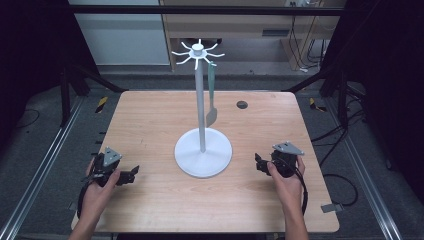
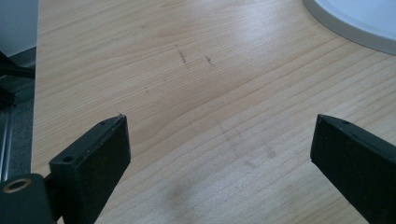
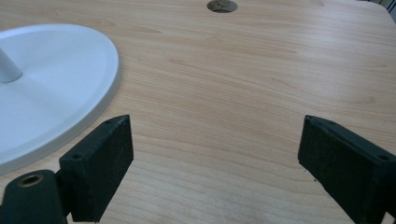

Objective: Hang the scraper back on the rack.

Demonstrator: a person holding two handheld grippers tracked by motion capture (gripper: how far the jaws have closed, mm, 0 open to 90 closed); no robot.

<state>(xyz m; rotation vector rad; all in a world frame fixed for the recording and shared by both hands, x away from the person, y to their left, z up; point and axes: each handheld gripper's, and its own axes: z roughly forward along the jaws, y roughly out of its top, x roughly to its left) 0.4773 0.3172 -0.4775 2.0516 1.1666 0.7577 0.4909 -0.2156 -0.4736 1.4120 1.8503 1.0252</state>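
Observation:
A white stand (image 1: 202,100) with a round base (image 1: 203,152) and hooks at its top rises from the middle of the wooden table (image 1: 150,125). A green-handled utensil (image 1: 211,95) hangs from one hook on its right side. My left gripper (image 1: 131,175) rests near the table's front left, open and empty; its jaws stand wide apart over bare wood (image 2: 219,135). My right gripper (image 1: 260,164) sits at the front right, open as well, with the base rim (image 3: 93,102) to its left.
A round cable hole (image 1: 242,104) lies in the table behind the stand, also seen as a cable hole (image 3: 222,5) in the right gripper view. Black frame posts flank the table, with cables on the floor to the right.

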